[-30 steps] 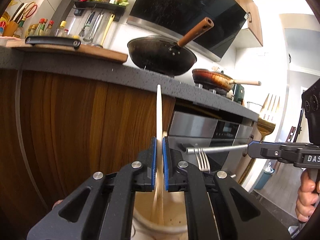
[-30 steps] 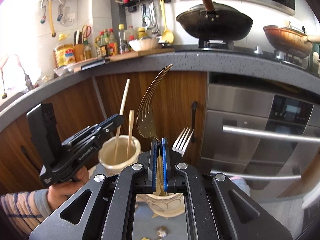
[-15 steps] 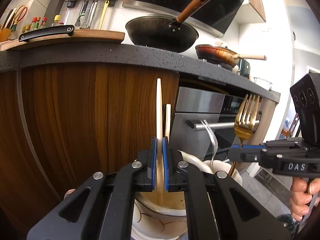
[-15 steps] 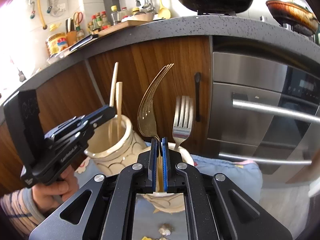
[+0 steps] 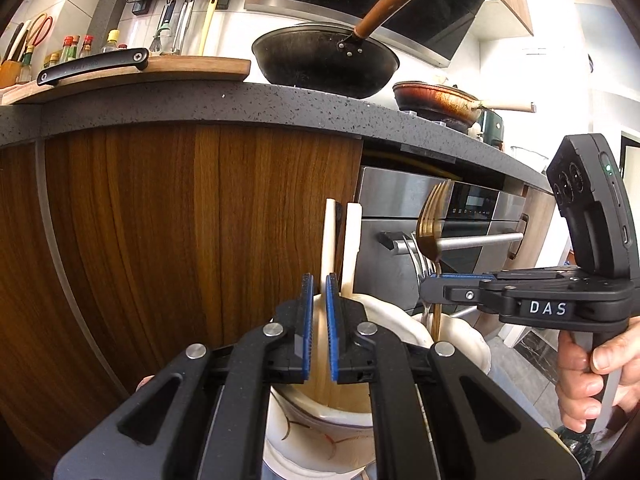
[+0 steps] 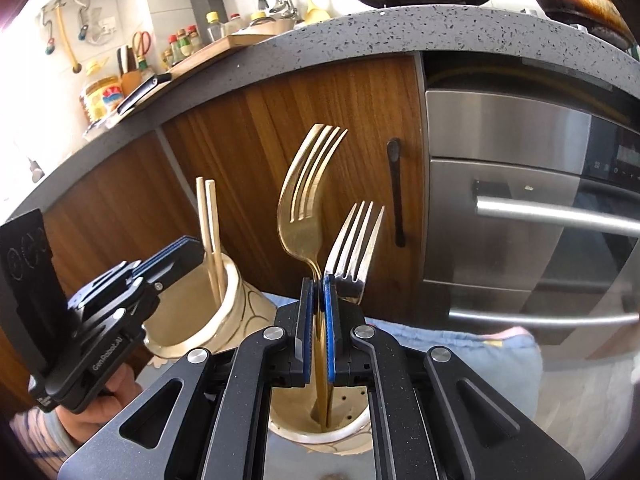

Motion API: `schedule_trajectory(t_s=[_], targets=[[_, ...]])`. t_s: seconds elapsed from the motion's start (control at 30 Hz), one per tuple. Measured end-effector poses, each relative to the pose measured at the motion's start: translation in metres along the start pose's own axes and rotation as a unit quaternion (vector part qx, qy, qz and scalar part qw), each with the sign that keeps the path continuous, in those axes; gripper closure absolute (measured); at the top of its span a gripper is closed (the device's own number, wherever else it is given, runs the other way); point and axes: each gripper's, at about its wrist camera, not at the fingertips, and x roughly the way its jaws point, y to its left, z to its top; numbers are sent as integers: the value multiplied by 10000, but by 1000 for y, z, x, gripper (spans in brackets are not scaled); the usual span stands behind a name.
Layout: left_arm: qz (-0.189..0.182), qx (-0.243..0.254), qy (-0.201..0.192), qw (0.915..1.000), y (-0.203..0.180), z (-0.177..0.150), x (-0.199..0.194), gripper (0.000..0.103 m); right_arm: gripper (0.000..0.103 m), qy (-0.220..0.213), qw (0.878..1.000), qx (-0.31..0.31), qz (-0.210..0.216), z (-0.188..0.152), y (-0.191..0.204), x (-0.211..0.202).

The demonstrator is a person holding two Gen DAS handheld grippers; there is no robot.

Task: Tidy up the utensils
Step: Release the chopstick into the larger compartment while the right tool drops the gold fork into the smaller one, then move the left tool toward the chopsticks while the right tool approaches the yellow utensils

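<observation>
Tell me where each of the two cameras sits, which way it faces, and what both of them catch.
Left wrist: sits on the left gripper, facing the cabinets; shut on a chopstick over a cup. A hand shows at right.
Right wrist: sits on the right gripper, facing cabinet and oven; shut on a gold fork over another cup. A hand shows.
Shared: both cups, chopsticks, gold fork, silver fork, counter.
</observation>
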Motion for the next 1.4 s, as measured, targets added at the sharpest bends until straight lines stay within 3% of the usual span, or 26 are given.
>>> schedule_trajectory(t_s=[0.1,0.17,0.2,0.33,0.4,0.5,0.83,0.93,1.1,1.4], targets=[[22,-1,-32,10000,-1,0,-6,85,97,26,10000,-1,-17,-3,1,1],[22,15,-89,10000,-2,0,-12,64,96,38,10000,14,-56,-5,0,0],[49,38,-148,9999,-3,1,-16,60,96,41,10000,28,-70,-6,-1,0],[41,101,-216,9997,-8,2,-30,57,93,12,9999,87,-57,-14,-4,-7],[49,112,-212,9997,-10,1,-35,55,87,-65,9999,104,-28,-18,-5,-15],[74,147,-255,9995,-14,-1,-47,45,79,-228,9997,92,64,-27,-3,-30],[105,49,62,9999,-18,-32,-74,43,69,-212,9997,77,15,-76,1,-60],[129,40,199,9997,-17,-44,-81,37,65,-162,9998,31,-79,-94,4,-65],[155,-18,508,9986,-16,-67,-88,34,55,-74,9998,-2,-190,-121,9,-69],[144,66,1150,9932,-19,-102,-89,34,51,197,9988,-80,-434,-163,12,-71]])
